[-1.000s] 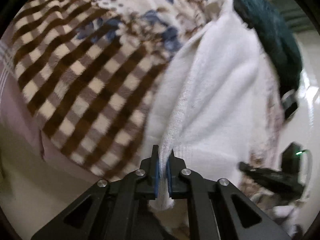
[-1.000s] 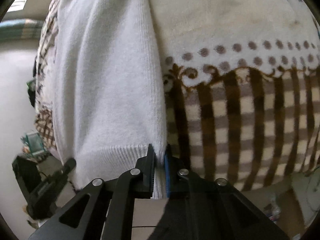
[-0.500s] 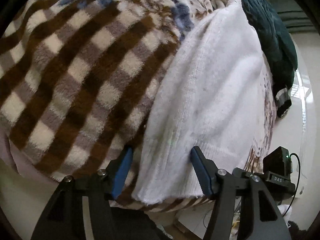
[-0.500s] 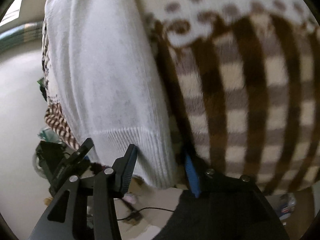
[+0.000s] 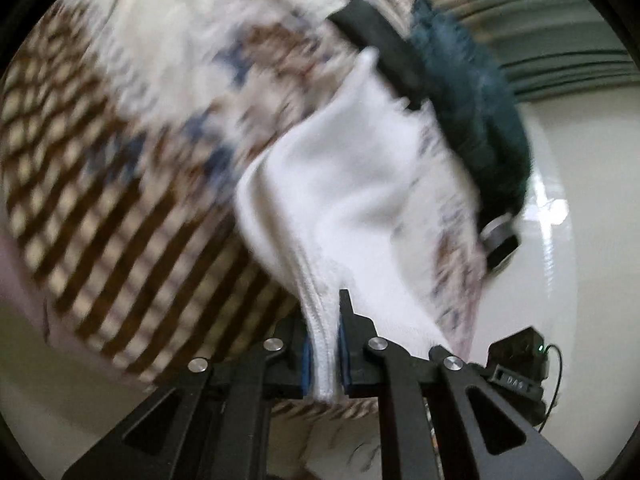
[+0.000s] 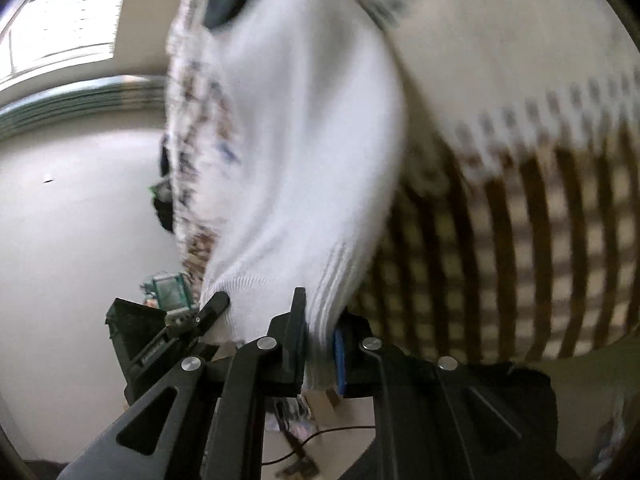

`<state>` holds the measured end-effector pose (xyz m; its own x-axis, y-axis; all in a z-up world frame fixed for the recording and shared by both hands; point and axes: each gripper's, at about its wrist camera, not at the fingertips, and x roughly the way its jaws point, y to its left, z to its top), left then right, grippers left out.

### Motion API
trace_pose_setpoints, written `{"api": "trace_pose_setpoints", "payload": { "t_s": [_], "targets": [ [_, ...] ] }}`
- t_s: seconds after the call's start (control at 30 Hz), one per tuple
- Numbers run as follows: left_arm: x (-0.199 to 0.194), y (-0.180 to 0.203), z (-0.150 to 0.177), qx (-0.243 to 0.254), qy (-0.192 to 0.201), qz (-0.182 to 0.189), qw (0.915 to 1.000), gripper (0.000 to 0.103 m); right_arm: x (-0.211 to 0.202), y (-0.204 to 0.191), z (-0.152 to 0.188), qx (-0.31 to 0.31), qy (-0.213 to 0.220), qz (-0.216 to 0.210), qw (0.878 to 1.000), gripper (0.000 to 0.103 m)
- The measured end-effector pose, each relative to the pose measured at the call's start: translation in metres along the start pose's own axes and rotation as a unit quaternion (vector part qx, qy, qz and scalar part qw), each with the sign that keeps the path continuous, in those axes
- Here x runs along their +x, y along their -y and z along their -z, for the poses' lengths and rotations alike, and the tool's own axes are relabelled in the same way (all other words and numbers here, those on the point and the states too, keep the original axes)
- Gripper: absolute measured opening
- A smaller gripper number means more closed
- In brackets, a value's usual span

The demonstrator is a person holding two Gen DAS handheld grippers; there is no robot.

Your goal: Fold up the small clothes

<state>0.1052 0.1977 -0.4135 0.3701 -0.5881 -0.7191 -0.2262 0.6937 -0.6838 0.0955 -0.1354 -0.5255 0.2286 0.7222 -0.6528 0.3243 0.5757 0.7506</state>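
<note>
Both jaws clenched on white sweater [image 5: 360, 184] hem: my left gripper [image 5: 324, 344] and right gripper [image 6: 318, 344] each pinch a corner. Sweater lifted over checked blanket [image 5: 120, 220], dark teal garment [image 5: 476, 120] beyond it. Frames blurred.

Sweater [image 5: 352, 184] lies on blanket [image 5: 100, 184] (other garment [image 5: 472, 92] behind).

Motion blur smears the brown-and-cream checked fleece blanket [image 5: 120, 208] and its floral band, so the pattern there is unreadable; the white knitted garment [image 5: 352, 184] hides the blanket beneath it, and its ribbed hem vanishes between the left gripper [image 5: 325, 344] pads. Above the garment, a dark teal fuzzy cloth [image 5: 476, 112] stays indistinct
</note>
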Motion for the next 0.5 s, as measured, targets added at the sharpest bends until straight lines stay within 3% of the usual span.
{"api": "trace_pose_setpoints", "payload": {
  "t_s": [0.13,0.23,0.43,0.5],
  "targets": [
    [0.003,0.045,-0.061,0.012,0.028,0.049,0.9983,0.008,-0.027,-0.044,-0.046,-0.015,0.045,-0.020,0.999,0.011],
    [0.034,0.078,-0.125,0.016,0.040,0.069,0.9967,0.008,-0.037,-0.070,-0.102,-0.022,0.073,-0.025,0.997,0.011],
    [0.111,0.120,-0.245,0.030,0.039,0.069,0.9964,0.009,-0.015,-0.103,-0.243,-0.020,0.132,-0.005,0.991,0.011],
    [0.146,0.125,-0.286,0.029,0.032,0.057,0.9975,0.012,0.004,-0.107,-0.305,-0.017,0.148,-0.001,0.989,0.011]
  ]
}}
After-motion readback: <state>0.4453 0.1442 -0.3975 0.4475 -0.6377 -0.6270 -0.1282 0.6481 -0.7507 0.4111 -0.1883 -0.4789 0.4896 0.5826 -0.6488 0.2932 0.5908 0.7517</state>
